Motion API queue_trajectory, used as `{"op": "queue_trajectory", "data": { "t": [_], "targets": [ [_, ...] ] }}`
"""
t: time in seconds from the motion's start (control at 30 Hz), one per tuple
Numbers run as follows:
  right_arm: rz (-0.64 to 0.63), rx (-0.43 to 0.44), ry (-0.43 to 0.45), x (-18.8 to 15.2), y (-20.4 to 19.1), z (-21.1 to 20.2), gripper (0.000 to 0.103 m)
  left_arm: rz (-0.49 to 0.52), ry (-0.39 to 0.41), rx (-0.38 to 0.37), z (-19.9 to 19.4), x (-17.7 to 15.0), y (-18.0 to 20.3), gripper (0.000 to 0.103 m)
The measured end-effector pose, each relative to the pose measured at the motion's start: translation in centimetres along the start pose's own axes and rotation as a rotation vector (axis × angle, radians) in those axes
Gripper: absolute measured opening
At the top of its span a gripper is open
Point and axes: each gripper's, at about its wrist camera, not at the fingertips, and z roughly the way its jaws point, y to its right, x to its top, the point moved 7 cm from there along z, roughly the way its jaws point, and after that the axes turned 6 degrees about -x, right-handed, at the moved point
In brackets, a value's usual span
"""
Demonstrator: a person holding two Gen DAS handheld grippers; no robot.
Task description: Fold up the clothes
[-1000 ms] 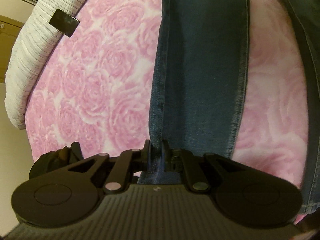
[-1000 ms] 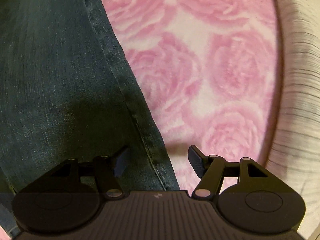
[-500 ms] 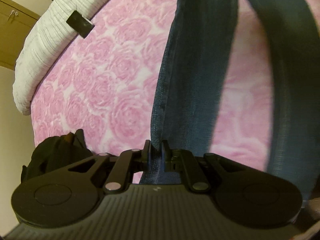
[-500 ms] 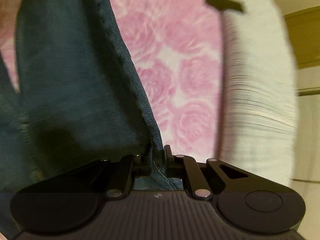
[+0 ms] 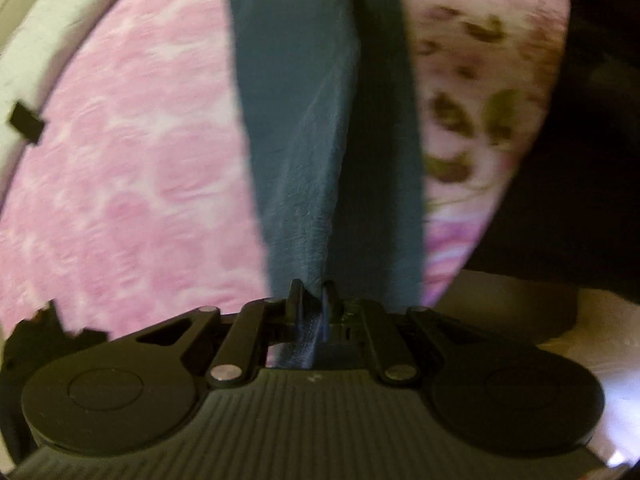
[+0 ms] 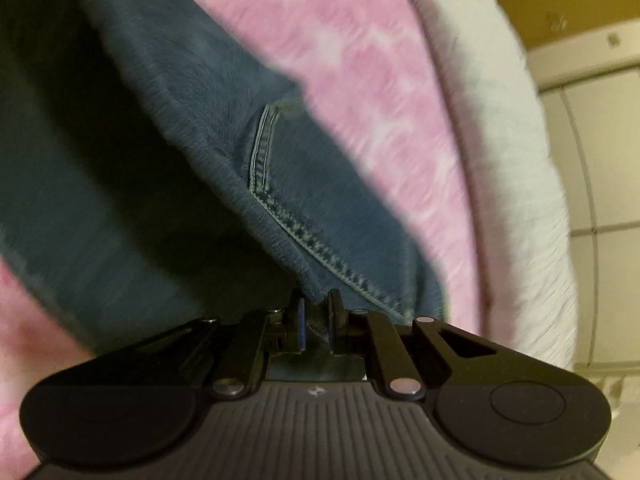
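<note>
Dark blue jeans [image 5: 320,128] lie on a pink rose-patterned bedspread [image 5: 132,168]. In the left wrist view a trouser leg runs from the top of the picture down into my left gripper [image 5: 313,296], which is shut on a pinched fold of the denim. In the right wrist view my right gripper [image 6: 316,306] is shut on the stitched edge of the jeans [image 6: 224,152], and the cloth bunches and lifts off the bedspread [image 6: 360,52] in front of it. Both views are blurred by motion.
A white ribbed pillow or bolster [image 6: 504,132] borders the pink spread [image 5: 36,52]. A small black tag [image 5: 26,124] lies at its edge. A floral-print cloth [image 5: 472,120] shows to the right of the jeans, with a dark shape [image 5: 580,160] beyond. Cabinets [image 6: 568,8] stand past the bed.
The right gripper went from open beside the seam to shut on the jeans' edge. Both grippers have swept across the bed, lifting and dragging the denim; the left kept its grip throughout.
</note>
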Motion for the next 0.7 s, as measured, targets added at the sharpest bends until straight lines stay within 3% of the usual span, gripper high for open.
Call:
{"op": "queue_trajectory", "data": {
  "t": [0.33,0.5,0.63,0.7],
  "targets": [
    [0.067,-0.012,0.021,-2.5,-3.0,-2.0,0.008,0.027,-0.058,-0.05,3.1,1.3,5.6,0.002],
    [0.048,0.061,-0.016,-3.2,-5.4,0.1,0.008,0.036,-0.116,-0.079,4.3,1.2,6.7,0.002],
    [0.233,0.064,-0.026,-3.3,-3.7,-0.3,0.01,0.025,-0.139,-0.107,4.7,1.8,6.8,0.002],
    [0.358,0.06,-0.036,-3.7,-2.3,-0.6,0.017,0.047,-0.141,-0.125,4.7,2.2,7.1,0.002]
  ]
}}
